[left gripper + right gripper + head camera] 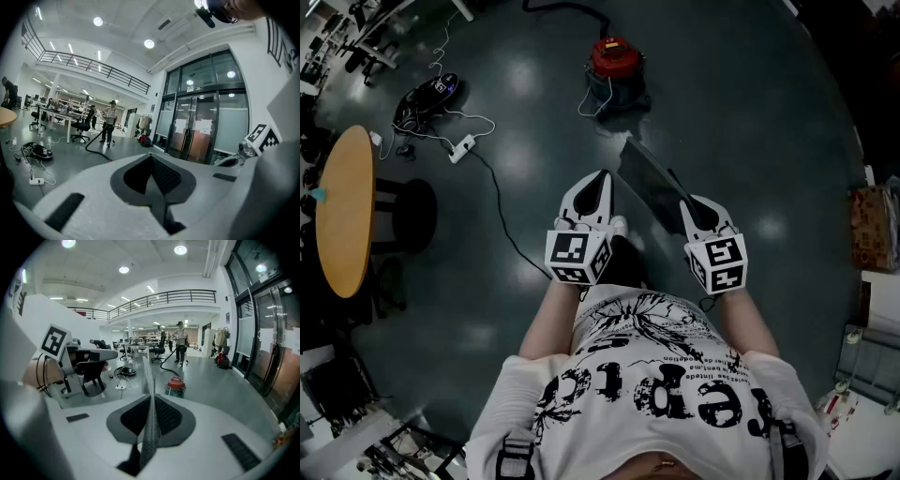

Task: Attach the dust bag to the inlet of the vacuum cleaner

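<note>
Head view first: picks out the dust bag [649,180] as a flat, thin, dark grey sheet with straight edges, pinched at its near end by the right gripper [686,202], clamped tight on it. Held above the dark floor [750,112], out in front of a printed shirt [666,375], well short of the vacuum cleaner [615,67], a red-topped canister far ahead. Long axis running from the right gripper away and to the left, far end aimed roughly at that canister. Just beside the sheet's left edge, the left gripper [602,178], pressed fully closed on nothing. Off to the left, a round wooden table [345,211] and a white power strip [461,147] on its cable. Over to the right gripper view: something lost from overhead, the bag seen edge-on, a slim line coming out from between the textured pads [168,416] and straight up the middle, with the canister on the floor just right of that line. Left gripper view now: no canister at all, glass doors [201,126] instead, jaws together with no gap and nothing between, plus the other claw's marker cube [260,136] at the right edge.
</note>
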Demonstrator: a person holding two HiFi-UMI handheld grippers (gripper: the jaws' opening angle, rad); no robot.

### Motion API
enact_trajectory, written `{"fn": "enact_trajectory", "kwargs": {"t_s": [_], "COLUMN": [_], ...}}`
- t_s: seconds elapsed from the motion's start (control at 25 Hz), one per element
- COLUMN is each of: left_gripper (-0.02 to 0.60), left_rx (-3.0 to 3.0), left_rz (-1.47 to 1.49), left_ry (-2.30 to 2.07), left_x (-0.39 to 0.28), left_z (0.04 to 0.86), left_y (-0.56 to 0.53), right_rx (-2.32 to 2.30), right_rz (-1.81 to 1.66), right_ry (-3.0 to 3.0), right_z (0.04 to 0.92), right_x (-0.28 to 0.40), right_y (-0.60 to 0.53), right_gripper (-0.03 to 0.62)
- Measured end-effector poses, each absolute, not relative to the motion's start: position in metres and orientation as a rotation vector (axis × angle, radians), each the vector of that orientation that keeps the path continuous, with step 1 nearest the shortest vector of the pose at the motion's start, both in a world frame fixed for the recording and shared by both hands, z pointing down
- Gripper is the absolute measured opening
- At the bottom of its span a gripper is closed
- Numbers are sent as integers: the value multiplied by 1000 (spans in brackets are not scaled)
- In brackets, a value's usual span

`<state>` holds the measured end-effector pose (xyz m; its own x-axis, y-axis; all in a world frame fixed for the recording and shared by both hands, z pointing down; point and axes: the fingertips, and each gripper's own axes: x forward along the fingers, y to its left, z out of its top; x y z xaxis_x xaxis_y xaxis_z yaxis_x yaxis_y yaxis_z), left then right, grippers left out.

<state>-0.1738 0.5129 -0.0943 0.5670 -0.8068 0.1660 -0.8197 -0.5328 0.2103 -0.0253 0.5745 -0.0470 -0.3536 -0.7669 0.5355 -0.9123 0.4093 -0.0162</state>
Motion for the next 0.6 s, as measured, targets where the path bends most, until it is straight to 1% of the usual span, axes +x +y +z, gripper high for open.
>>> {"fn": "enact_trajectory", "kwargs": {"t_s": [0.24,0.6], "left_gripper": [3,3], "left_rx": [2536,2532], "left_rz": [83,131], "left_ry": [-1294,-1246], "left_x": [-182,-164], "left_z": [-85,-76], "left_y": [408,294], "right_rx": [1376,1354], "right_rz": [437,436], "right_ry": [-2177,-2185], "right_z": [-38,-31], "right_x": [-36,-28], "right_y": [483,367], "right_gripper": [25,26]}}
